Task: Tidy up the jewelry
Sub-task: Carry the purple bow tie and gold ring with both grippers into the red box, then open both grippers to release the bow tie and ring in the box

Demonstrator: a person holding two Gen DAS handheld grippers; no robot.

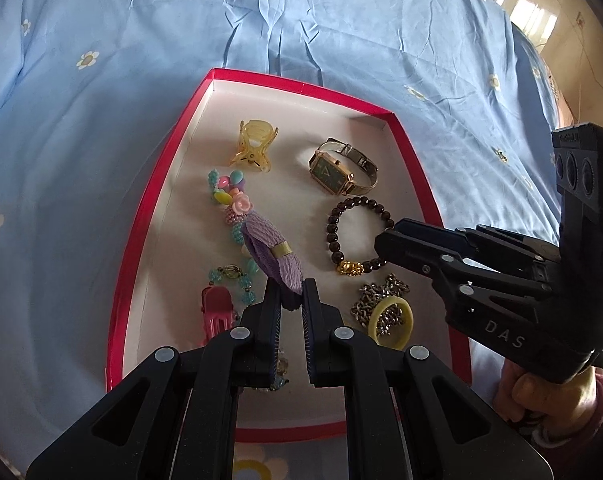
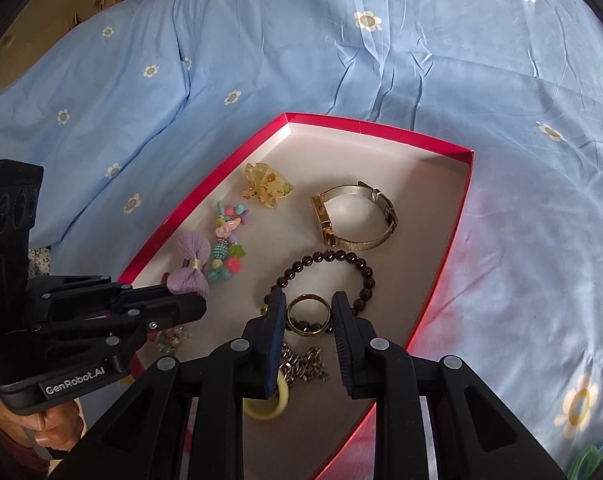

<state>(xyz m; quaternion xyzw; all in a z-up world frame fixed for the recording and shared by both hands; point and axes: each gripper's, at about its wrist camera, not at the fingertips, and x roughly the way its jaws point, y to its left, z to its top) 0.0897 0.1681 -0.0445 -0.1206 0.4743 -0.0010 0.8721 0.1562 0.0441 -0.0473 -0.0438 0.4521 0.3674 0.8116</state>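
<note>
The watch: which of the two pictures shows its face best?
The left wrist view: the watch lies with its green rectangular dial turned to the camera. In the right wrist view the watch shows only its gold case edge and mesh band loop; the dial faces away.

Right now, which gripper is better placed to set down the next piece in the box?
Left. The left gripper already pinches the purple bow over the red box; the right gripper is open, merely framing a gold ring.

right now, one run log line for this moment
left gripper: shut on purple bow | right gripper: open around gold ring | red box: holds jewelry
</note>
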